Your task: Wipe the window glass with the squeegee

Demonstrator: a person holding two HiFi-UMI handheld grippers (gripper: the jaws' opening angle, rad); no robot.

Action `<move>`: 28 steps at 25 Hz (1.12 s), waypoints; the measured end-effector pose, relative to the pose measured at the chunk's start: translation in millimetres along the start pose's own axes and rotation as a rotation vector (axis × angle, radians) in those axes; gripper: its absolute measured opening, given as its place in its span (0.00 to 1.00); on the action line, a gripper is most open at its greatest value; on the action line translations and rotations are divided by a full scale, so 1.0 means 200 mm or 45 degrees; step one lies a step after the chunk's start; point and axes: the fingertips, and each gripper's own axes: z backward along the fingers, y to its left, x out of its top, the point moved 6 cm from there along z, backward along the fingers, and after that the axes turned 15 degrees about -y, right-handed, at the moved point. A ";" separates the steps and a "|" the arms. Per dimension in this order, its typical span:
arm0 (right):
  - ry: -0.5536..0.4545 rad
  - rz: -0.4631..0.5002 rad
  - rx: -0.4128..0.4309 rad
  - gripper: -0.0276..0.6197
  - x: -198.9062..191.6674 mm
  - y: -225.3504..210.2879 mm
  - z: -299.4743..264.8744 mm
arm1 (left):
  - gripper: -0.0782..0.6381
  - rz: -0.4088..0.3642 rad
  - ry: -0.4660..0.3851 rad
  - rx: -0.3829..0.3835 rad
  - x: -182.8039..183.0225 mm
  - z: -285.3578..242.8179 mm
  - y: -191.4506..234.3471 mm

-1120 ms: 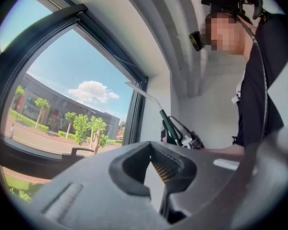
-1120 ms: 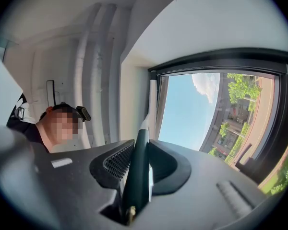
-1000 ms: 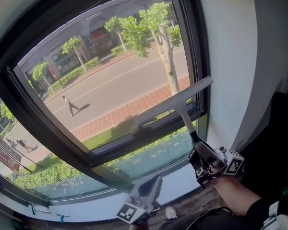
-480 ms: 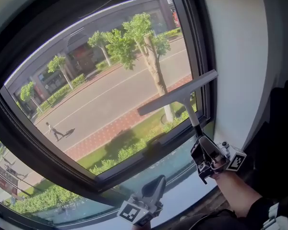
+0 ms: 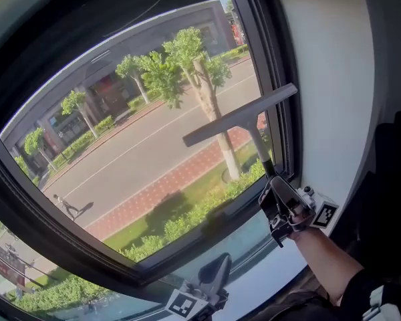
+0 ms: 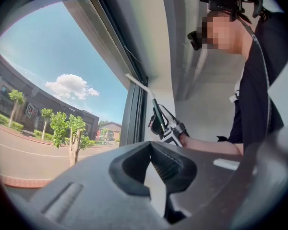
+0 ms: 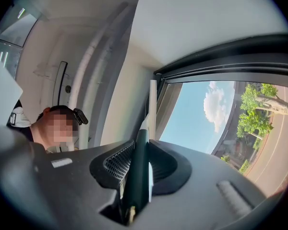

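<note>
Our right tongs [image 5: 272, 187] clamp the grey T-shaped squeegee [image 5: 244, 117] on the clear window glass [image 5: 134, 152], frame right; left tongs [image 5: 214, 271] gape empty; wiping looks unfinished.

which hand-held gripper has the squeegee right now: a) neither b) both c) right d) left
c: the right hand-held gripper is shut on the dark handle of the grey squeegee, while the left hand-held gripper has its jaws apart with nothing between them.

Squeegee [image 5: 240, 118] blade end at right window frame [image 5: 271, 45]; glass [image 5: 134, 146] leftward unobstructed.
</note>
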 end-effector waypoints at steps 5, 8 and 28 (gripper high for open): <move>0.025 -0.002 0.108 0.19 0.11 -0.11 -0.29 | 0.11 -0.015 -0.014 0.035 0.00 -0.03 -0.01; 0.024 -0.072 0.172 0.19 0.16 -0.15 -0.51 | 0.11 -0.036 -0.021 0.053 0.01 -0.09 0.01; -0.035 -0.388 0.214 0.19 0.35 -0.48 -1.16 | 0.11 -0.150 -0.083 0.180 0.03 -0.45 0.06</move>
